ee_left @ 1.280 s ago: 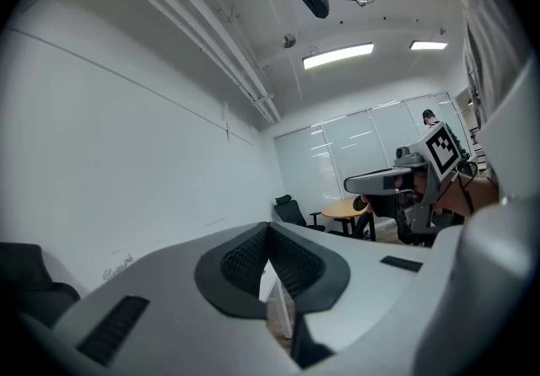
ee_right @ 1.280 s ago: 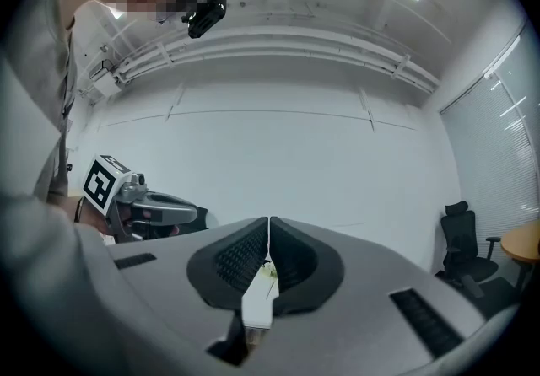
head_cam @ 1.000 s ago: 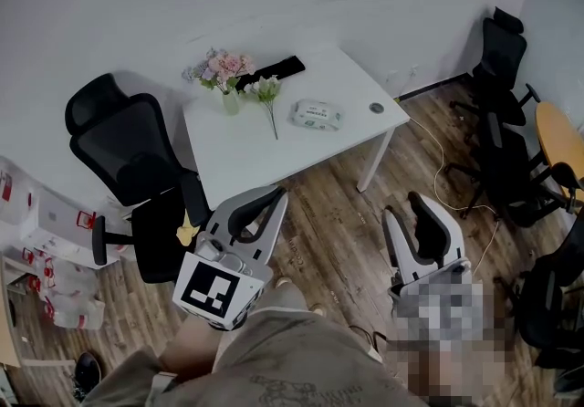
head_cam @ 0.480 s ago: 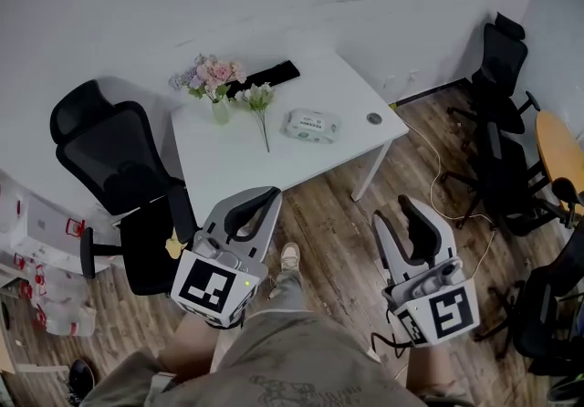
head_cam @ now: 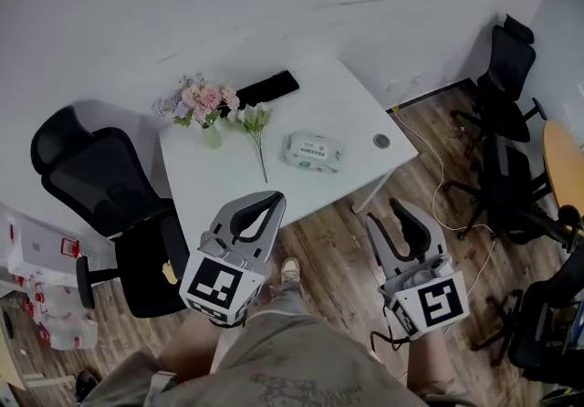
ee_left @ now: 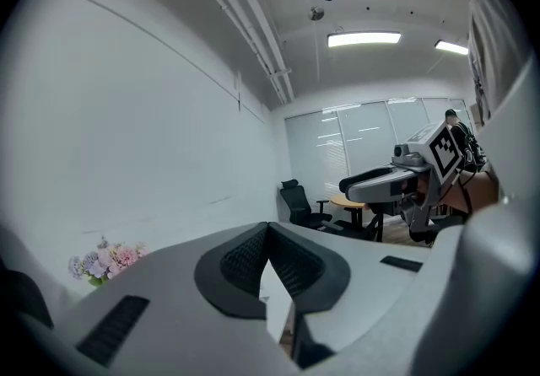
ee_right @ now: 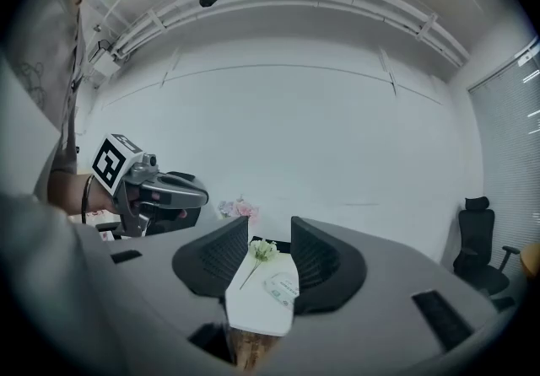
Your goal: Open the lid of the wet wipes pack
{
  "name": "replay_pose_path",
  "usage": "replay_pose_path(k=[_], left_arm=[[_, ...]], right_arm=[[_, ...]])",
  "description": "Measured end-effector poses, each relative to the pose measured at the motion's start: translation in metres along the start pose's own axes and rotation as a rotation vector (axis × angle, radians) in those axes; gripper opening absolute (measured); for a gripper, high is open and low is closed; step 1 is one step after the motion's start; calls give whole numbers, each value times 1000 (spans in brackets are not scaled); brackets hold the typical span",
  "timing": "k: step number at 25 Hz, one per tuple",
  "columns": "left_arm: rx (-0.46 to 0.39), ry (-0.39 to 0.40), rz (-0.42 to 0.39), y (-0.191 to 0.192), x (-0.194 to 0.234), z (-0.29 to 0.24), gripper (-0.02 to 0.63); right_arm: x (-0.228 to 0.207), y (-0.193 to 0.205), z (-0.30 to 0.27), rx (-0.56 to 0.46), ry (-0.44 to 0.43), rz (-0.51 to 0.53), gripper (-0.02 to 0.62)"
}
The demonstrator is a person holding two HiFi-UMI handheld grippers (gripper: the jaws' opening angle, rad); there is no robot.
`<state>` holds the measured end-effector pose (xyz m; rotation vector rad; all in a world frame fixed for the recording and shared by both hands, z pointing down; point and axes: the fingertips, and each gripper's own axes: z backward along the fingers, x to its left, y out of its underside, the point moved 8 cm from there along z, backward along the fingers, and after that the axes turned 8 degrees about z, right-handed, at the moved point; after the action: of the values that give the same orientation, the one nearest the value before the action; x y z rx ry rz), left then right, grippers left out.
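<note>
The wet wipes pack [head_cam: 312,151] lies flat, lid up, on the white table [head_cam: 228,179], right of the middle. In the right gripper view the wet wipes pack [ee_right: 282,286] shows far off, between the jaws. Both grippers hang over the wooden floor, short of the table's near edge and well apart from the pack. My left gripper [head_cam: 276,199] is shut, its tips meeting with nothing between them. In its own view the left gripper [ee_left: 268,231] points past the table's corner. My right gripper [head_cam: 388,212] is open and empty, and the right gripper [ee_right: 270,238] points at the table.
A vase of pink flowers [head_cam: 203,104], a loose white flower stem [head_cam: 256,125], a black flat object [head_cam: 266,85] and a small round disc [head_cam: 381,140] share the table. Black office chairs stand at the left [head_cam: 100,182] and right [head_cam: 511,58]. A cable [head_cam: 443,172] runs across the floor.
Both grippers have come forward towards the table, which now sits nearer and lower in the head view. The right gripper's jaws stand a little wider.
</note>
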<state>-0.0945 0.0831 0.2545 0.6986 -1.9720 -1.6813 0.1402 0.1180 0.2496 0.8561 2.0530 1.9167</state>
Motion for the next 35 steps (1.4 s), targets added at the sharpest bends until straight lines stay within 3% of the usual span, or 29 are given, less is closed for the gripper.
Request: replay_pose_path(k=[9, 17, 23, 35], left_arm=[[102, 67, 28, 6, 76, -79, 17], [98, 81, 48, 2, 123, -123, 17], [111, 74, 20, 2, 131, -138, 17], [137, -25, 29, 2, 126, -152, 17]], right_arm=[[-45, 9, -107, 72, -2, -25, 175], [-68, 9, -173, 91, -6, -12, 175], [-73, 12, -192, 96, -36, -19, 175], [-89, 34, -212, 107, -161, -34, 173]])
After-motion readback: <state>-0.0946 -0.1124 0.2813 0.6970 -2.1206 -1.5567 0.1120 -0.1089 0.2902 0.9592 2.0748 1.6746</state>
